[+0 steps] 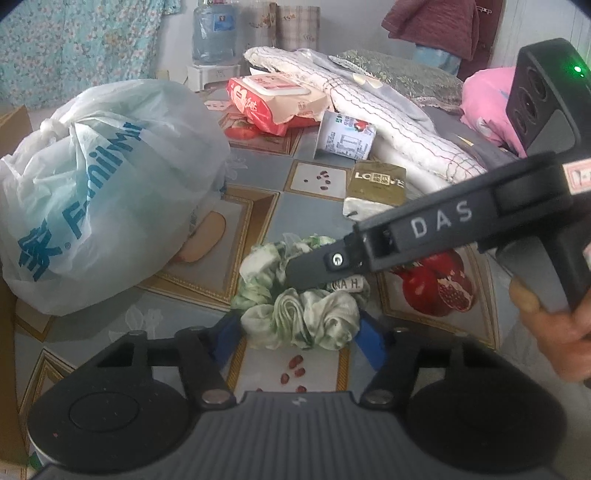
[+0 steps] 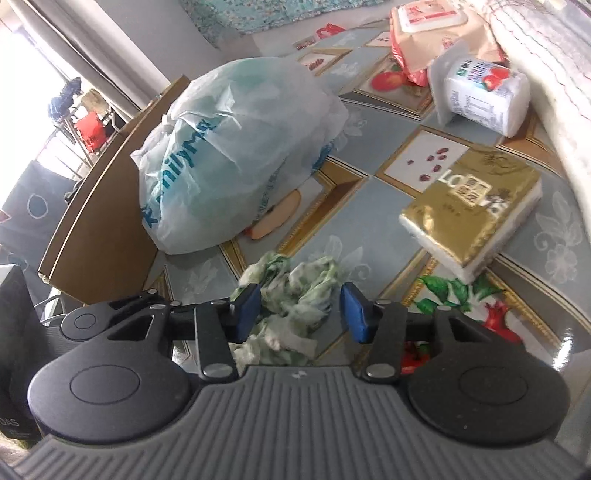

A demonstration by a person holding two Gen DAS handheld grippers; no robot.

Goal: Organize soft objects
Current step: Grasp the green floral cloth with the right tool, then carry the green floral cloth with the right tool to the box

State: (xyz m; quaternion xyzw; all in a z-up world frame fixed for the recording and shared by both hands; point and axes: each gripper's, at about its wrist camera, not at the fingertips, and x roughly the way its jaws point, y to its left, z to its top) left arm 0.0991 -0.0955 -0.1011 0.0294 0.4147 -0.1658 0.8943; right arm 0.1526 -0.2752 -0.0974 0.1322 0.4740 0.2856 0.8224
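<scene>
Between both tongs, green scarf (image 1: 295, 314): left tongs (image 1: 297, 332) clenched on it, right tongs (image 2: 301, 312) released astride; gathering step, needs right squeeze next.

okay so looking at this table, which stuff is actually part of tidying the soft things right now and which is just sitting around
In the job:
- green and white cloth, bunched up between both grippers
- left gripper
- right gripper

Just lying about:
- tied plastic bag
- gold tissue pack
- yogurt cup on its side
- wet wipes pack
- folded quilt
- water jug
</scene>
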